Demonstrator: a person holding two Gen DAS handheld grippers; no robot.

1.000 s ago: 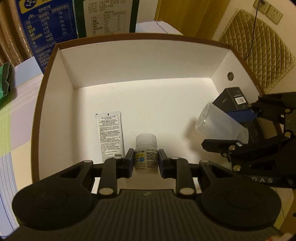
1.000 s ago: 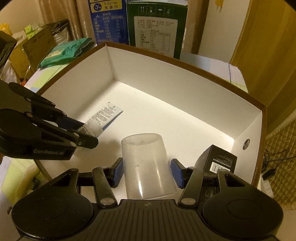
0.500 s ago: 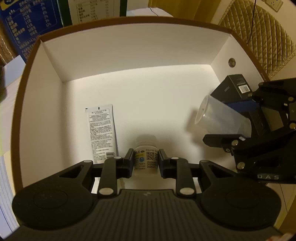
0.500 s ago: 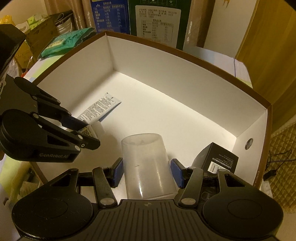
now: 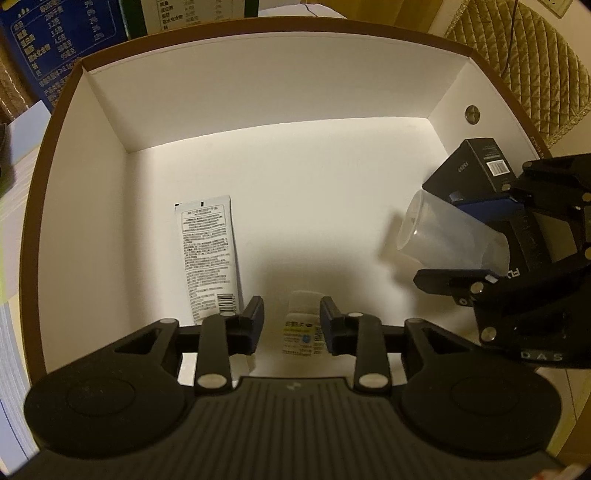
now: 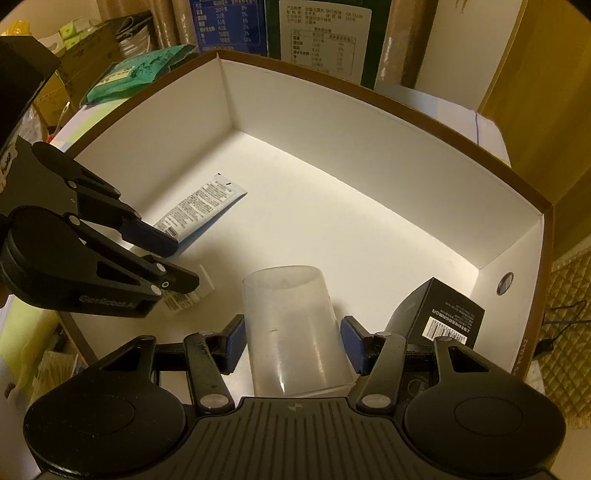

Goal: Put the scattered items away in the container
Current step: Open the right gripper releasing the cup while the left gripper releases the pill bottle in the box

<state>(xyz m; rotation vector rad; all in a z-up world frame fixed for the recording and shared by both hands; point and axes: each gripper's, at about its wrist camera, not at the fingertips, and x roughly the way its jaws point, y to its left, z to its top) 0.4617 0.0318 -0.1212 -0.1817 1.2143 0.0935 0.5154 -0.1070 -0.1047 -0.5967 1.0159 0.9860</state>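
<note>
A brown-rimmed white box (image 5: pixel 258 81) (image 6: pixel 369 122) holds a white tube (image 5: pixel 208 254) (image 6: pixel 201 206) and a black carton (image 5: pixel 476 170) (image 6: pixel 439 317). My left gripper (image 5: pixel 291 325) (image 6: pixel 181 266) is open inside the box, with a small white pill bottle (image 5: pixel 301 325) (image 6: pixel 188 299) lying on the box floor between its spread fingers. My right gripper (image 6: pixel 291 339) (image 5: pixel 476 240) is shut on a clear plastic cup (image 6: pixel 291 325) (image 5: pixel 443 236), held tilted over the right part of the box beside the black carton.
Blue and green printed cartons (image 6: pixel 269 29) stand behind the box. A green packet (image 6: pixel 136 74) and a cardboard box (image 6: pixel 92 48) lie at the back left. A quilted tan panel (image 5: pixel 532 74) is at the right.
My left gripper has opened and let go of the pill bottle, which now lies on the box floor. The right gripper still holds the cup, slightly lower.
</note>
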